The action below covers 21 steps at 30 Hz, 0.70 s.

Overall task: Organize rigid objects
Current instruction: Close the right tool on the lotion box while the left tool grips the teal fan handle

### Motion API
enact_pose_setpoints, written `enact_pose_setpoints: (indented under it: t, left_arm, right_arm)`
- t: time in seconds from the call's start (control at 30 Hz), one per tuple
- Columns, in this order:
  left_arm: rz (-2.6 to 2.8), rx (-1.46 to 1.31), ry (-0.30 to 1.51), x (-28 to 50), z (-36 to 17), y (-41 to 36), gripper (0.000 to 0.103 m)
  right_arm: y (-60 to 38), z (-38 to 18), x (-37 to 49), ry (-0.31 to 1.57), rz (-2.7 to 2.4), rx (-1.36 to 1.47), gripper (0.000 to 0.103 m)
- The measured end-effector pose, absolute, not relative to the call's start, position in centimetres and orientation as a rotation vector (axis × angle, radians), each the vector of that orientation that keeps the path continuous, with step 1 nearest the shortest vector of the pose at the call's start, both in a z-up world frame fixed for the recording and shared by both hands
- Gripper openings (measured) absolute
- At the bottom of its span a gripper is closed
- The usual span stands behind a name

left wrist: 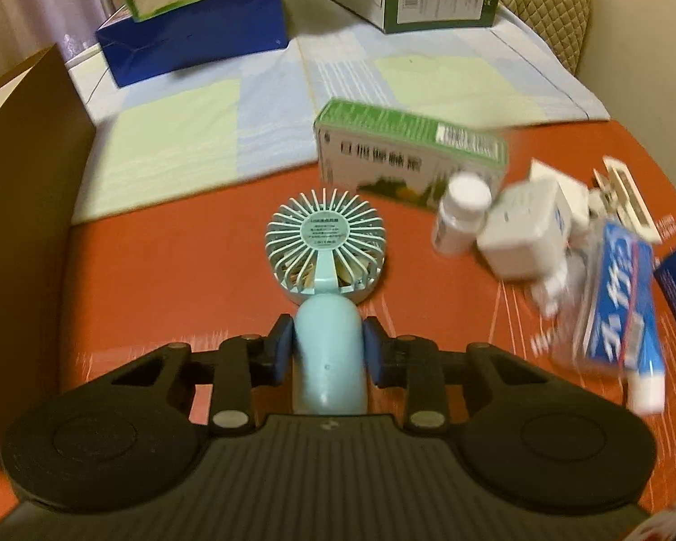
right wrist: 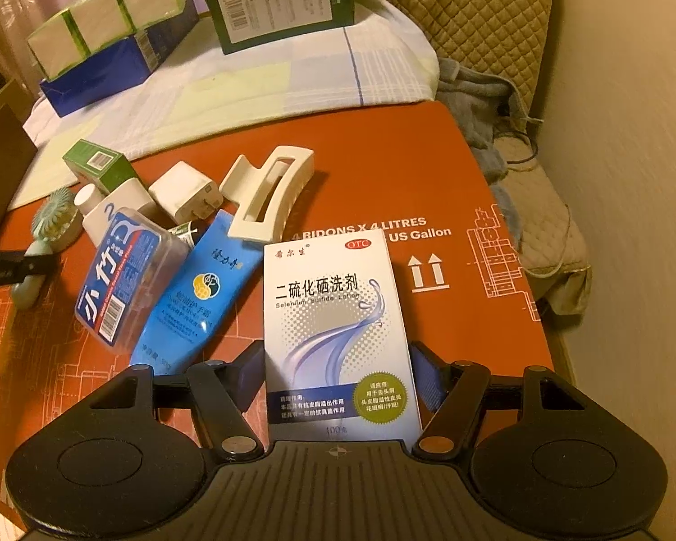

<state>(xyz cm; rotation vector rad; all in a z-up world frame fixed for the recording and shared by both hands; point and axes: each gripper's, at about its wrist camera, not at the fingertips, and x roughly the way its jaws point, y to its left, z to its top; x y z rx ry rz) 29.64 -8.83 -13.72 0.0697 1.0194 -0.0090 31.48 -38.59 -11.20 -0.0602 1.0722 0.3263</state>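
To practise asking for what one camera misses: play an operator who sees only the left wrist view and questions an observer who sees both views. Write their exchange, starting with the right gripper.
Operator: My left gripper is clamped on the fan. What about the right one?
Observer: The right gripper has its pads against both sides of a white box.
Operator: What is the blurred cream thing at my far right?
Observer: It is a hair clip lying on the board, beside a white charger.
Operator: What lies past the board's right edge?
Observer: A grey cloth is bunched there, below a quilted cushion.
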Motion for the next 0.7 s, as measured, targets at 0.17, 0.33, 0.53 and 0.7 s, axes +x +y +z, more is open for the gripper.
enact_pose_setpoints:
  t: [0.17,0.33,0.53,0.7]
  left_arm:
    - [0.006,0.024,1.051,26.2,-13.3,-8.6,0.028]
    - [0.002,0.003,1.066,26.0,-13.4,-8.4,0.03]
    - [-0.003,0.027,1.067,27.2,-13.7,-8.8,0.029]
    - [0.023,0.023,1.067,27.1,-13.7,-9.0,0.029]
  right_arm:
    - [-38.8,-11.2,31.3,1.077,0.339,-0.066,0.065]
    - [-38.5,-11.2,31.5,1.087,0.35,-0.082,0.065]
    - [-38.1,-11.6,31.9,1.088,0.358,-0.095,0.065]
    - [-37.8,-11.7,32.5,1.082,0.366,-0.105,0.065]
